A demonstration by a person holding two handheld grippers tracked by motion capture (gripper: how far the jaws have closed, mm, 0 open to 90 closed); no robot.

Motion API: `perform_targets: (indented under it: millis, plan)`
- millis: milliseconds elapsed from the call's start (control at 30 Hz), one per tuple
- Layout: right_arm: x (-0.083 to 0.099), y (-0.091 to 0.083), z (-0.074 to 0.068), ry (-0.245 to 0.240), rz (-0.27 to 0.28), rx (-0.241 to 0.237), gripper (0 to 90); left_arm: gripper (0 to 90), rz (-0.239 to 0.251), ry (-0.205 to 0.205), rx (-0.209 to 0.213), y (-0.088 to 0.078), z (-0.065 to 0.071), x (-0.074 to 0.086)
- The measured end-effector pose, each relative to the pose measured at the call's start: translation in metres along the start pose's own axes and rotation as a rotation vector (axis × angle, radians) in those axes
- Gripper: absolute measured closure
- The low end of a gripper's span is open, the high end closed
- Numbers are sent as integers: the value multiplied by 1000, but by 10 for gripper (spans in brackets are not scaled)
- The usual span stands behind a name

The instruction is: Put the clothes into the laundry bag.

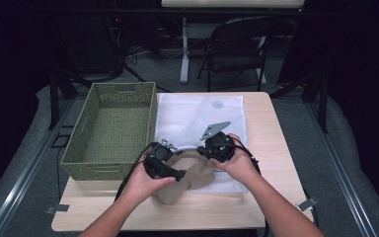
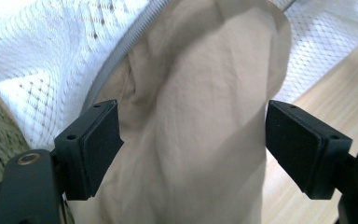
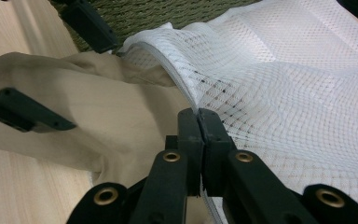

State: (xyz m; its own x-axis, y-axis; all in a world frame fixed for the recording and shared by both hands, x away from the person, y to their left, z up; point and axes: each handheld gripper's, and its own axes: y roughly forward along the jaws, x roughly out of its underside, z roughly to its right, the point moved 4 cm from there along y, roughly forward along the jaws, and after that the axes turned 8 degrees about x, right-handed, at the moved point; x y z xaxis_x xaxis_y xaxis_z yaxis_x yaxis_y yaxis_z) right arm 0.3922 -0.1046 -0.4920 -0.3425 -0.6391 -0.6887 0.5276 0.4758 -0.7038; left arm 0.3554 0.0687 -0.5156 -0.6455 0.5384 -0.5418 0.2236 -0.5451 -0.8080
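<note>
Pinching mesh bag [image 3: 284, 93], right tongs [image 3: 198, 116] level

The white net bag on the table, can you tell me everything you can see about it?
The white net bag is a flat mesh pouch with a grey zipper along its open edge. It lies on the wooden table beside the green basket. A beige cloth sticks partway out of its mouth. The right gripper is shut on the edge by the zipper, lifting it a little. The left gripper stands open around the cloth.

Lab-like recording room: black curtains [image 1: 355, 59], folding chair [image 1: 237, 49], cables [image 1: 143, 49] on floor.
</note>
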Motion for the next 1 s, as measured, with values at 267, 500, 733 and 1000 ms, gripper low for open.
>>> perform_targets:
  millis: [267, 500, 733, 1000]
  plan:
    - [2, 0, 0, 1, -6, -2, 882, 186, 7, 18, 14, -5, 5, 15]
    - [2, 0, 1, 1, -6, 3, 881, 185, -17, 38, 27, 1, 7, 29]
    - [2, 1, -1, 1, 0, 2, 882, 175, -48, 16, 14, 16, 1, 40]
    - [2, 0, -1, 0, -2, 4, 882, 187, -66, 28, 0, 27, -1, 49]
